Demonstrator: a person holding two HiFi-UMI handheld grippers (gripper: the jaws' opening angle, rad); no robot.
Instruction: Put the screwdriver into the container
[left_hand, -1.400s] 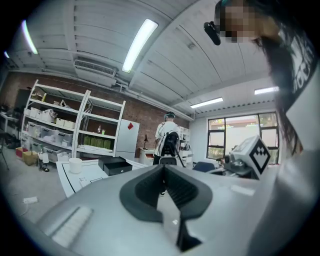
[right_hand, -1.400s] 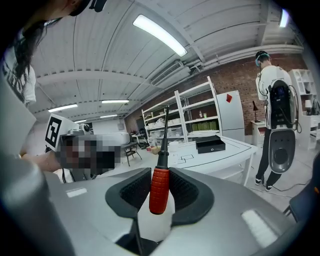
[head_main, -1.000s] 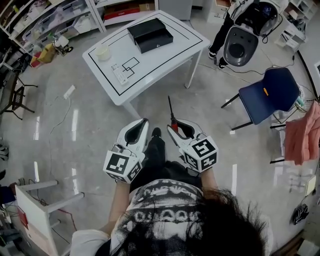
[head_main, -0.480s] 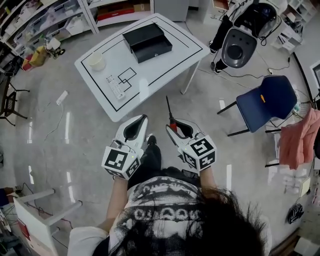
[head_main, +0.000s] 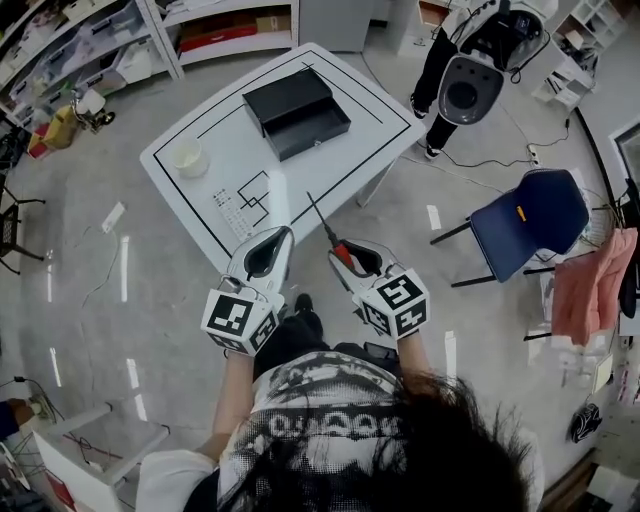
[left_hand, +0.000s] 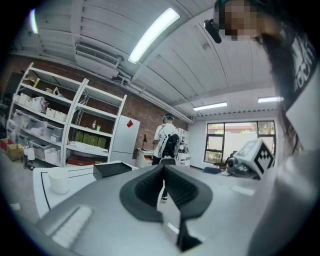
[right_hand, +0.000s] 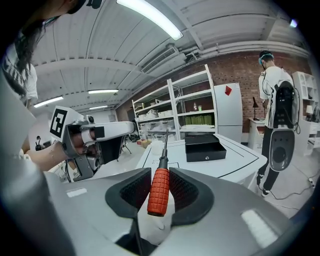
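Step in hand: carrying, not placing yet. The right gripper (head_main: 352, 256) pinches the screwdriver (head_main: 331, 237) by its red handle, pads pressing it from both sides. The shaft points forward and up, toward the table (head_main: 225, 130). In the right gripper view the handle (right_hand: 159, 192) sits between the jaws, bottom centre of the frame.

The left gripper (head_main: 266, 254) has its jaws pressed together with nothing between them, and idles left of the right one, lower centre of the head view.

The container (head_main: 297, 112), a black open box, sits on the table in the upper centre of the frame, well apart from the screwdriver tip. It also shows at centre right of the right gripper view (right_hand: 205, 147).

Next, as I read it: close the remaining gap, bring the tip over the box opening, lower the handle so the tool lies flat, then release.

Versus a second ago, the table sits lower and closer in the head view, and the tip now overlaps its near edge. Grip unchanged.
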